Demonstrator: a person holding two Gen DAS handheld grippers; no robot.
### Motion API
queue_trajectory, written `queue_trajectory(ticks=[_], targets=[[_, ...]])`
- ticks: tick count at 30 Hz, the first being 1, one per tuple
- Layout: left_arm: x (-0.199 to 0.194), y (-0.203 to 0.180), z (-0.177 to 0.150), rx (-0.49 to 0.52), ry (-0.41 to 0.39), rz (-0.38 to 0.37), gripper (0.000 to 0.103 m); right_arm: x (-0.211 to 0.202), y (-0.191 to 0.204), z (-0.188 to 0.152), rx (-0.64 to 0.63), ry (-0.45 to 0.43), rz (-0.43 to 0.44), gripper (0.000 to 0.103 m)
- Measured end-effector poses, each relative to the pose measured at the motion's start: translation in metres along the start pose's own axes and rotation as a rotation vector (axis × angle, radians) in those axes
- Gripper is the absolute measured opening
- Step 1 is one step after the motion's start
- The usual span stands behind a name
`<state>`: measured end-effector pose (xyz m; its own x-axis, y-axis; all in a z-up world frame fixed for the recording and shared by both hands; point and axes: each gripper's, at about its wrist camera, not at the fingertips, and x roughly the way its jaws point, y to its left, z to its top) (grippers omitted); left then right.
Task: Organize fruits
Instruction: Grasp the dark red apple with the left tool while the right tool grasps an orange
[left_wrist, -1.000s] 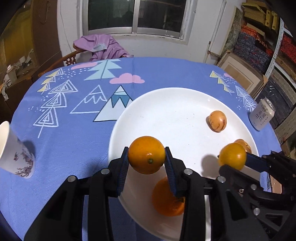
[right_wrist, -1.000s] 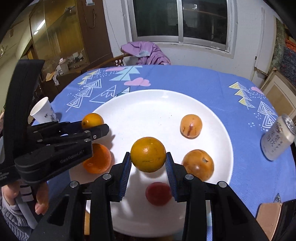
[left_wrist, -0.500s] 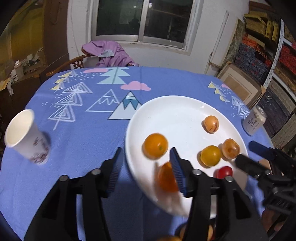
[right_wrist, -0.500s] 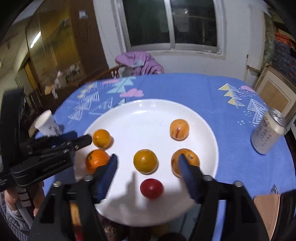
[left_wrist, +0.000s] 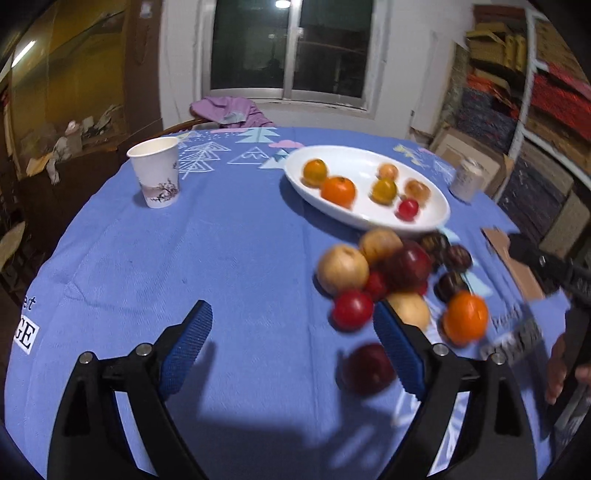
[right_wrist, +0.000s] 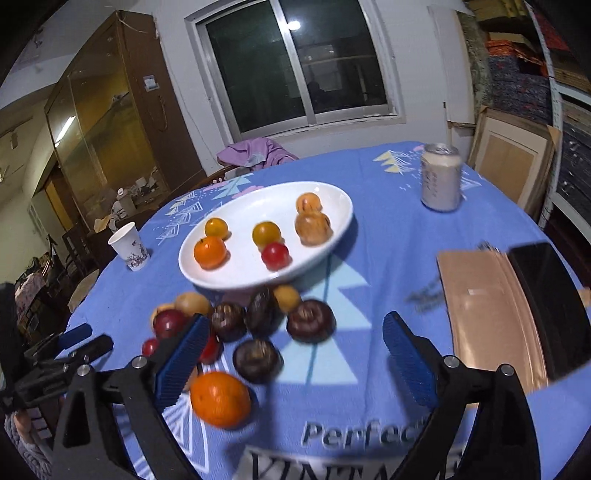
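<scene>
A white plate (left_wrist: 354, 162) (right_wrist: 240, 266) holds several fruits, among them the two small oranges (right_wrist: 216, 227) (right_wrist: 266, 232). In front of it lies a loose pile of apples, dark fruits (right_wrist: 310, 319) and a big orange (left_wrist: 463, 319) (right_wrist: 219, 398). My left gripper (left_wrist: 291, 347) hangs over bare blue cloth left of the pile, its jaws opening with nothing between them. Above the near edge of the pile, my right gripper (right_wrist: 295, 363) is also opening and grips nothing; a dark fruit (right_wrist: 256, 360) lies on the cloth below it.
A paper cup (left_wrist: 157, 171) (right_wrist: 129, 245) stands at the left, a drink can (left_wrist: 467, 179) (right_wrist: 441, 177) at the right beyond the plate. A brown cardboard piece (right_wrist: 491, 314) and a dark flat object (right_wrist: 550, 302) lie at the right table edge.
Both grippers let go of their oranges onto the plate, opened wide and pulled back toward the near side of the table, so the loose fruit pile has come into view.
</scene>
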<state>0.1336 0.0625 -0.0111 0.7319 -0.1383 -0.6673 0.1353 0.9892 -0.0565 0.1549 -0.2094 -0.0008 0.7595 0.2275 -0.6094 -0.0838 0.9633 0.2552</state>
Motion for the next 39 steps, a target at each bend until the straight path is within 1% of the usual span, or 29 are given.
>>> queue_trajectory(ticks=[2,4,6,7,11,12,14,16,18,20,24,26,27,28,29,30,35,36,37,38,39], targets=[[-0.004,-0.017,-0.009,0.071,0.001,-0.017,0.087,-0.002,0.001,-0.002,-0.009,-0.009,0.003,0.096],[-0.006,-0.032,-0.015,0.141,-0.002,-0.013,0.087,-0.001,0.003,-0.001,-0.017,-0.011,-0.003,0.096],[-0.005,-0.042,-0.02,0.19,0.005,-0.013,0.087,0.003,0.003,-0.002,-0.011,0.008,0.004,0.096],[-0.003,-0.044,-0.021,0.197,0.014,-0.017,0.087,0.004,0.003,-0.003,-0.008,0.015,0.008,0.096],[0.007,-0.039,-0.02,0.166,0.052,-0.049,0.087,0.007,0.009,-0.006,-0.027,0.038,0.026,0.096],[0.009,-0.036,-0.018,0.152,0.057,-0.056,0.086,0.008,0.012,-0.008,-0.039,0.046,0.03,0.096],[0.012,-0.032,-0.017,0.131,0.07,-0.066,0.08,0.01,0.019,-0.011,-0.069,0.056,0.034,0.096],[0.015,-0.031,-0.017,0.123,0.078,-0.062,0.08,0.011,0.024,-0.013,-0.093,0.064,0.034,0.096],[0.015,-0.031,-0.017,0.122,0.079,-0.065,0.078,0.014,0.028,-0.015,-0.11,0.077,0.033,0.096],[0.017,-0.033,-0.017,0.128,0.085,-0.071,0.072,0.016,0.031,-0.017,-0.122,0.094,0.039,0.096],[0.023,-0.035,-0.018,0.142,0.11,-0.086,0.065,0.021,0.036,-0.021,-0.149,0.123,0.039,0.096],[0.025,-0.036,-0.019,0.143,0.121,-0.094,0.065,0.025,0.04,-0.024,-0.166,0.146,0.036,0.096],[0.025,-0.036,-0.019,0.142,0.123,-0.098,0.064,0.027,0.042,-0.026,-0.175,0.156,0.034,0.096],[0.026,-0.036,-0.019,0.142,0.125,-0.103,0.056,0.029,0.044,-0.028,-0.187,0.166,0.033,0.096],[0.027,-0.037,-0.019,0.141,0.132,-0.112,0.054,0.03,0.046,-0.029,-0.196,0.172,0.031,0.096],[0.028,-0.037,-0.019,0.14,0.136,-0.113,0.054,0.032,0.049,-0.031,-0.207,0.178,0.029,0.096],[0.034,-0.04,-0.02,0.147,0.155,-0.119,0.051,0.036,0.057,-0.037,-0.256,0.194,0.011,0.096],[0.034,-0.041,-0.02,0.148,0.155,-0.119,0.049,0.036,0.058,-0.038,-0.261,0.194,0.005,0.096],[0.034,-0.042,-0.019,0.151,0.154,-0.128,0.042,0.037,0.059,-0.038,-0.265,0.193,0.002,0.096],[0.034,-0.043,-0.019,0.154,0.152,-0.133,0.04,0.036,0.06,-0.039,-0.268,0.193,0.001,0.096],[0.034,-0.044,-0.019,0.159,0.15,-0.125,0.04,0.036,0.061,-0.039,-0.272,0.194,0.001,0.096]])
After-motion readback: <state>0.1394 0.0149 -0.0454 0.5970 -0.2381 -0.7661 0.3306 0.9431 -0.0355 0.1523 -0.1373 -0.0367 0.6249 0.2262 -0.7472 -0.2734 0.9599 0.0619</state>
